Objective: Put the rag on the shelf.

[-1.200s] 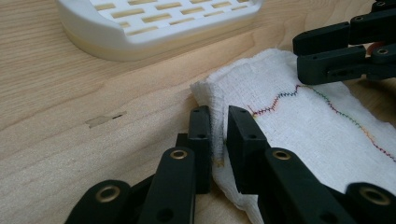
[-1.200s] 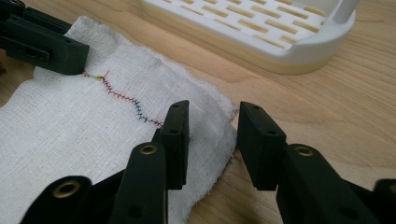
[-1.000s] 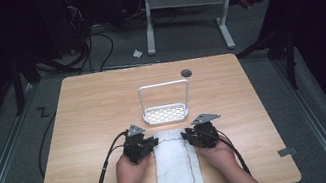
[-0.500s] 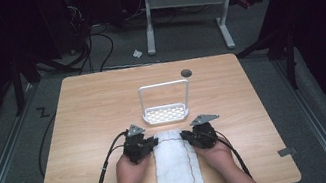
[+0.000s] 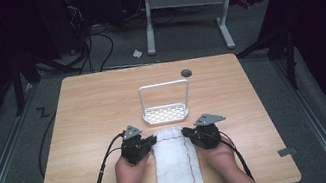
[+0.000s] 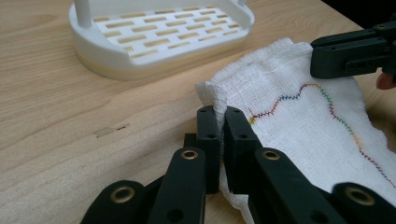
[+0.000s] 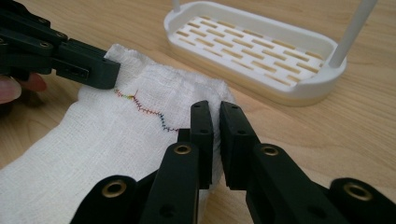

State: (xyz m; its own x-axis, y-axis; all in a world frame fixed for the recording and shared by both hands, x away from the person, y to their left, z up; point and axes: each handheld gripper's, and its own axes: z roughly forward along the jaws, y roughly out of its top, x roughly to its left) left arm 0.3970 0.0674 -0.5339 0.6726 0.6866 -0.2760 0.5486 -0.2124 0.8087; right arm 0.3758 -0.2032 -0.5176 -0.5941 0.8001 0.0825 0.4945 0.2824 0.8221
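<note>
A white cloth lies flat on the wooden counter. It is long and thin, and its near end hangs over the counter's near edge. A wavy line of rainbow stitching runs along the cloth.

The left tongs are at the cloth's far left corner. In the left gripper view, the left tongs are pressed together on that corner, and a fold of cloth sticks up between the jaws. The left hand holds them from behind, just left of the cloth.

The right tongs are at the cloth's far right corner. In the right gripper view, the right tongs are pressed together too, pinching the bunched edge of the cloth. The right hand is just right of the cloth.

Each gripper view also shows the other tongs across the cloth, gripping the other corner.

A white rack stands just past the cloth's far end, near it but not touching. The rack has a flat base with many slots and a tall thin handle that loops over it. A small dark round hole sits in the counter farther back from the cloth, past the rack.

Black cables trail from the tongs back toward the near edge, on both sides of the cloth.
</note>
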